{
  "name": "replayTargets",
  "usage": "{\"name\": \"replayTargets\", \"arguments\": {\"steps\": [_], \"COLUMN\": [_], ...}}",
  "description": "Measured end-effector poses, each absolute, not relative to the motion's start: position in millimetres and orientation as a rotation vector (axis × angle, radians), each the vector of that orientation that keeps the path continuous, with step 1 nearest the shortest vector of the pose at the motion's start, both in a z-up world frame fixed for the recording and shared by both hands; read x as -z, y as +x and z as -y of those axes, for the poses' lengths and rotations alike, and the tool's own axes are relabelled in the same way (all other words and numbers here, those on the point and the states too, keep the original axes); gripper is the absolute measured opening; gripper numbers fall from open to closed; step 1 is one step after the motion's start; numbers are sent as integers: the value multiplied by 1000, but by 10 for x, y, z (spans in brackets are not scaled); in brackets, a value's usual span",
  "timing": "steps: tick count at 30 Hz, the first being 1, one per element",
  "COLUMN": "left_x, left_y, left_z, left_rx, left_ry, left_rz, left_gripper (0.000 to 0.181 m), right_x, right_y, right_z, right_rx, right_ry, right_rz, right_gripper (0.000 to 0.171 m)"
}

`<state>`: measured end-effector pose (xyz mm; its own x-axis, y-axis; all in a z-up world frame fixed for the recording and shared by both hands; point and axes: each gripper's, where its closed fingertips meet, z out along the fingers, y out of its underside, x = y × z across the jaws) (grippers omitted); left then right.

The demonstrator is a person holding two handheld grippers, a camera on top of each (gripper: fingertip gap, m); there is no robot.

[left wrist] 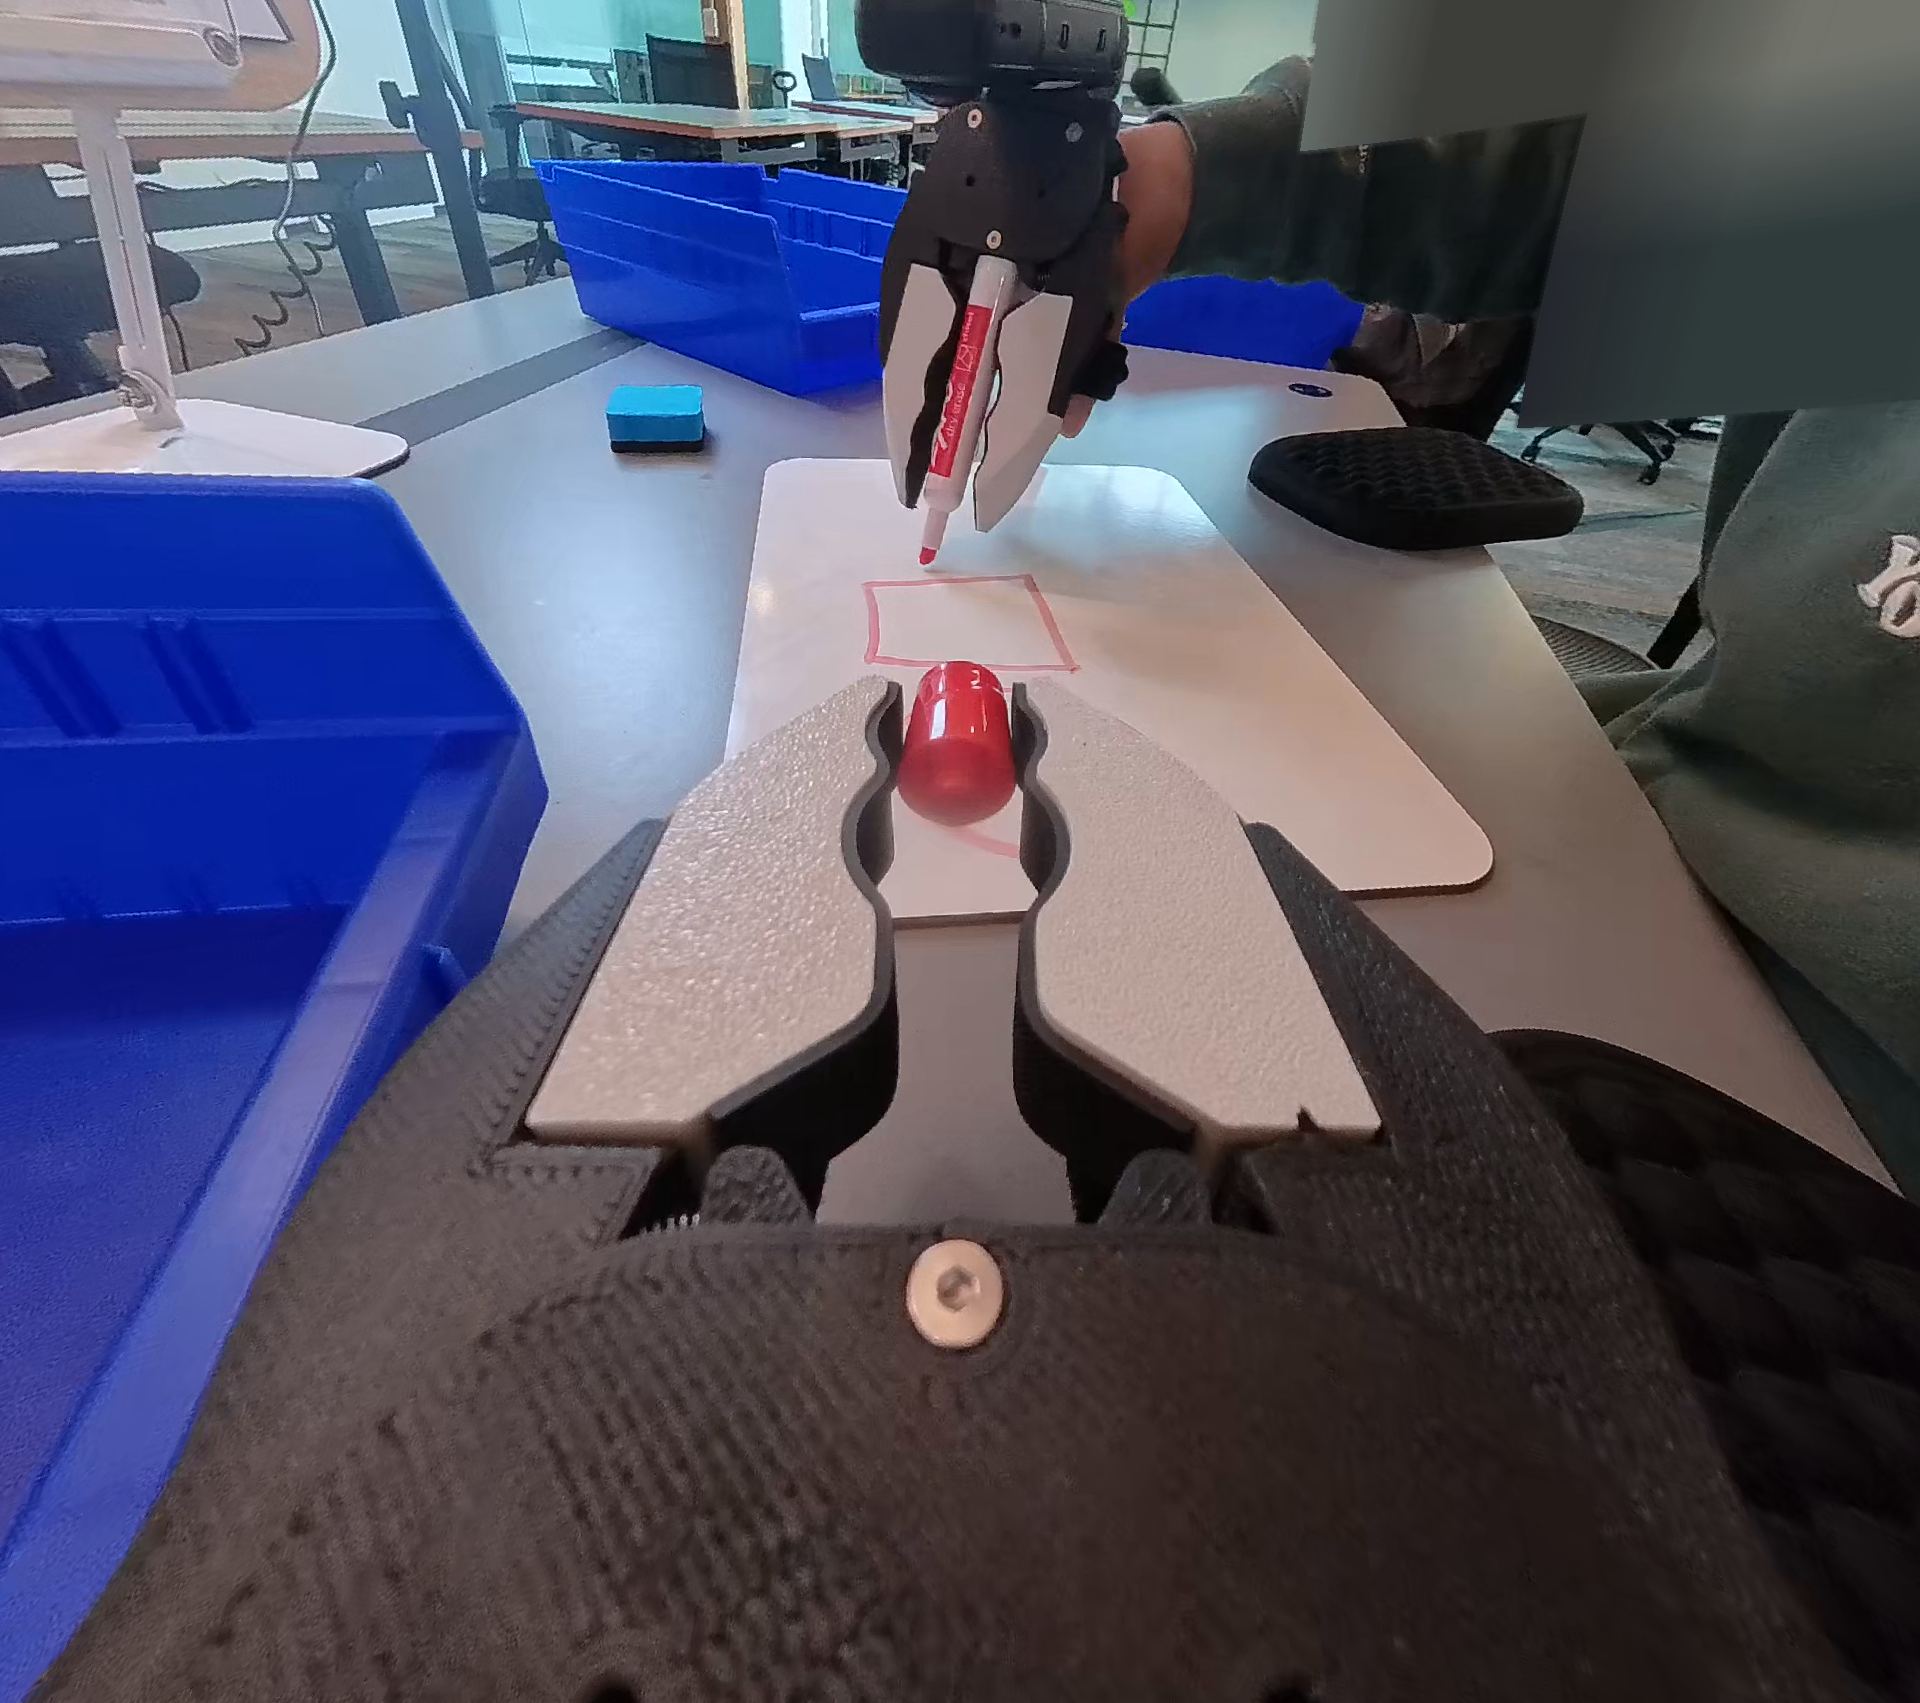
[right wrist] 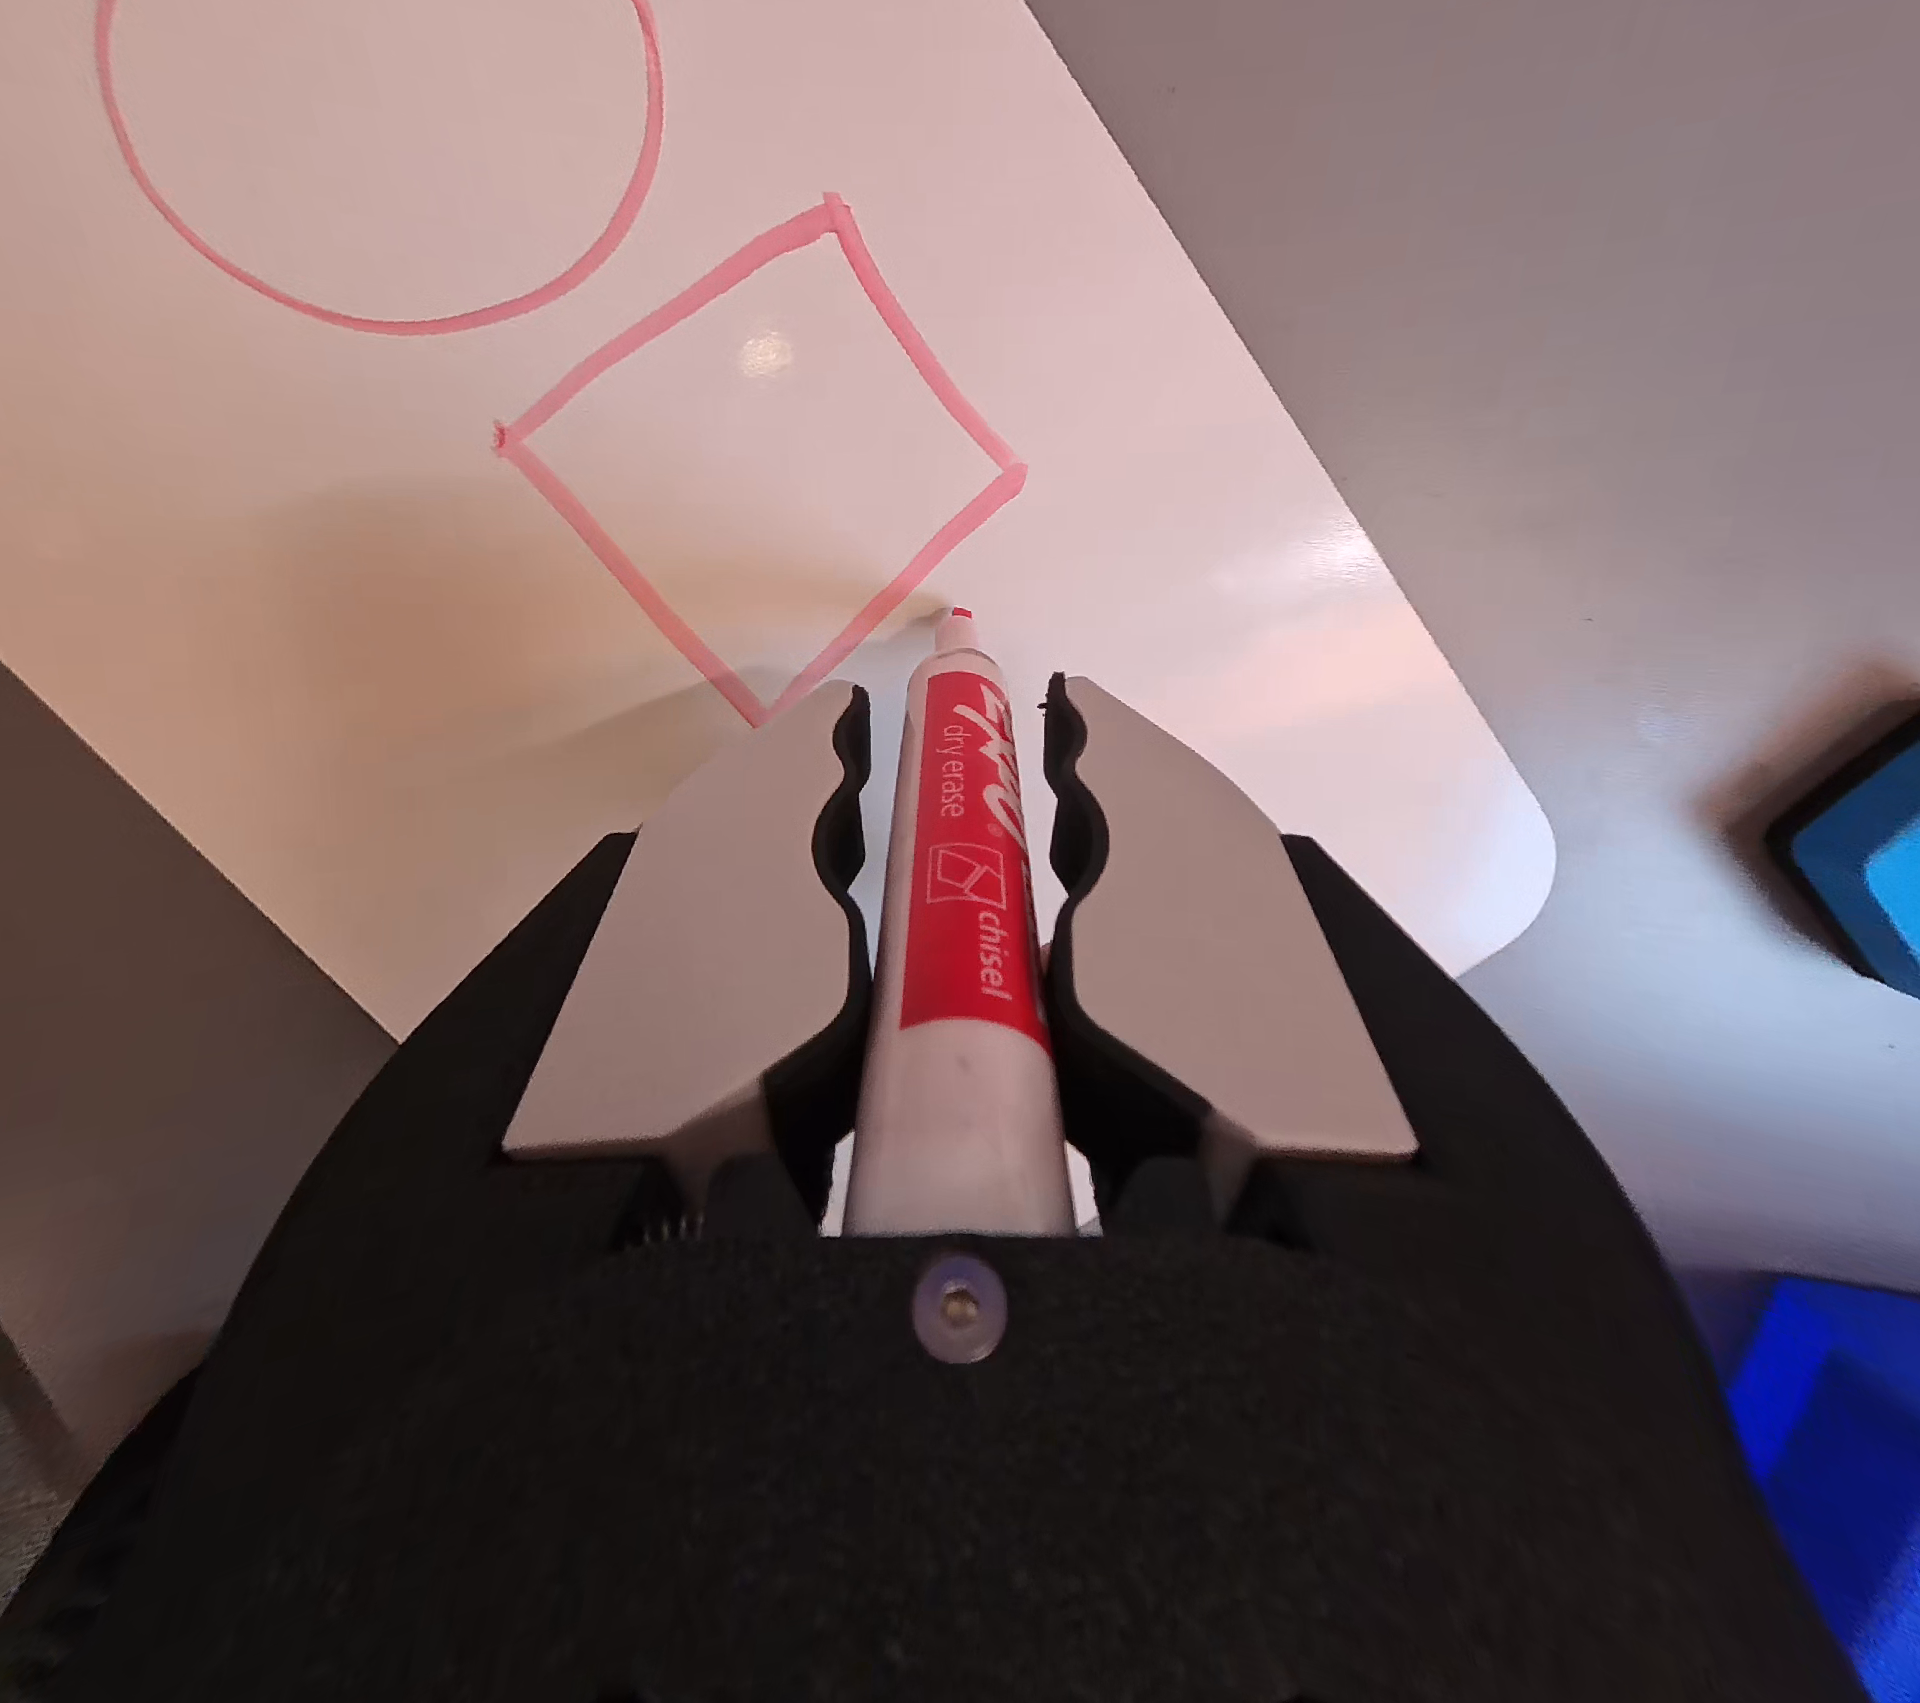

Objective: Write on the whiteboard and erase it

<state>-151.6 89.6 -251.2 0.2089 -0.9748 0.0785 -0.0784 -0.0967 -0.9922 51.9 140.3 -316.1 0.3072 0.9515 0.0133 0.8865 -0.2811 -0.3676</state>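
Your left gripper — ribbed black printed body, pale grey textured fingers with wavy black inner pads, silver screw at centre, your right gripper alike — smooth grey plates, your dark green sleeve behind it

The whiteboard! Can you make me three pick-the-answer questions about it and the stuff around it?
1. Where is the blue eraser?
A. on the table beside the whiteboard
B. inside a bin
C. in the tongs

2. How many red shapes are drawn?
A. one
B. two
C. four

3. What do the left tongs hold?
A. nothing
B. the eraser
C. the red cap

Answers: 1 A, it lies on the grey table; 2 B, a circle and a square; 3 C, the cap sits between them while the right tongs hold the marker.
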Motion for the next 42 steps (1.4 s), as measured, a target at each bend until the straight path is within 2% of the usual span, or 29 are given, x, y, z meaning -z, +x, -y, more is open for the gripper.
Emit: {"name": "replayTargets", "arguments": {"steps": [21, 42], "left_x": [2513, 2515], "left_y": [-1526, -1533], "left_z": [-866, -867], "left_rx": [1070, 1081], "left_ry": [-1432, -1439], "left_rz": [-1081, -1074], "left_gripper": [20, 20], "right_x": [3205, 3198], "right_y": [593, 1067], "right_z": [-1386, -1551], "right_rx": [-224, -111], "right_ry": [-2299, -2395], "right_rz": [1677, 1566], "right_gripper": [33, 33]}}
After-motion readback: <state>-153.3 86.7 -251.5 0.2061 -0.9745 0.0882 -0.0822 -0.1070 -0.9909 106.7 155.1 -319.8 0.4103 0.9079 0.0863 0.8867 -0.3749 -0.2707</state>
